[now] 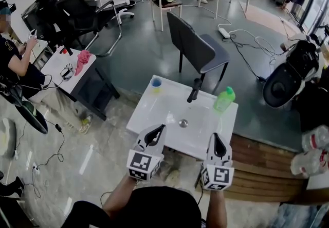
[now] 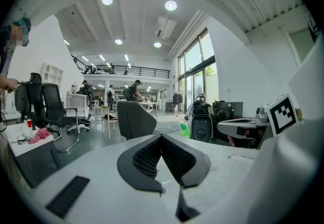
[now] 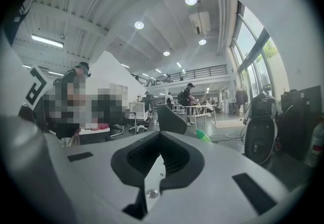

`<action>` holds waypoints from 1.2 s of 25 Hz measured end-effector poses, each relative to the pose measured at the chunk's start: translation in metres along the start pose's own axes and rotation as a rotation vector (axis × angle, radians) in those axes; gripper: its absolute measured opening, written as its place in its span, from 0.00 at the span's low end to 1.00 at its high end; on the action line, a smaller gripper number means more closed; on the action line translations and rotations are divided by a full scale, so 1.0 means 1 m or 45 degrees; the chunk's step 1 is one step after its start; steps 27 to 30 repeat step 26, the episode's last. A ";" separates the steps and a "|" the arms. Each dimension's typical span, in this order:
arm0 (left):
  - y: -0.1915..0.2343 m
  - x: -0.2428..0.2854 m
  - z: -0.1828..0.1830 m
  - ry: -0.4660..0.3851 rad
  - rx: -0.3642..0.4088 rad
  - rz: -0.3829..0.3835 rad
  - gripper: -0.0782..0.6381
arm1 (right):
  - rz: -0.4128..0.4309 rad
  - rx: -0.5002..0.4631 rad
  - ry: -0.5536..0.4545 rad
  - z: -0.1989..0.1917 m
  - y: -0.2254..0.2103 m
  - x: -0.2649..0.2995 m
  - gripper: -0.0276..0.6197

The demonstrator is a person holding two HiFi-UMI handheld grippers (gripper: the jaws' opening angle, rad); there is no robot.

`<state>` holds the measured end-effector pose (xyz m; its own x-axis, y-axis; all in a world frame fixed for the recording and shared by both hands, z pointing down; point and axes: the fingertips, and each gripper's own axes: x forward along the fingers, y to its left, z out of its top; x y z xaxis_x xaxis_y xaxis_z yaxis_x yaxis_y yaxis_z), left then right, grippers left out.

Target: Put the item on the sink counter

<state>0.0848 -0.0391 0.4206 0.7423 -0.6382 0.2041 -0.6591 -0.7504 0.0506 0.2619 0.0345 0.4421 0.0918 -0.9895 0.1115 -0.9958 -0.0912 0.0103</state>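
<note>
- Head view: the left gripper and right gripper hover side by side over the near edge of the white sink counter, both aimed at the basin.
- Left gripper view: the left gripper has its fingers clenched tip to tip, with nothing between them.
- Right gripper view: the right gripper is likewise clenched on nothing.
- A green bottle stands upright on the back rim of the counter, well ahead of the right fingers and slightly to their right. It is probably the task's item, and it looks already set down.
- A blue cup stands at the far corner ahead of the left fingers. The black faucet rises between cup and bottle.
- The drain lies just ahead, between the two pairs of fingers.
- Neither gripper touches anything. Holding them low and apart likely keeps them clear of the standing things, so nothing gets tipped.
</note>
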 end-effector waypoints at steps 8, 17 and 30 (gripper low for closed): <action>0.003 0.004 0.000 0.001 -0.003 -0.003 0.11 | -0.002 0.002 0.009 -0.001 0.000 0.004 0.04; 0.004 0.005 0.000 0.002 -0.009 0.001 0.11 | -0.001 0.007 0.014 -0.001 0.000 0.006 0.04; 0.009 0.007 -0.001 0.001 -0.016 -0.001 0.11 | -0.004 -0.002 0.016 -0.001 0.001 0.010 0.04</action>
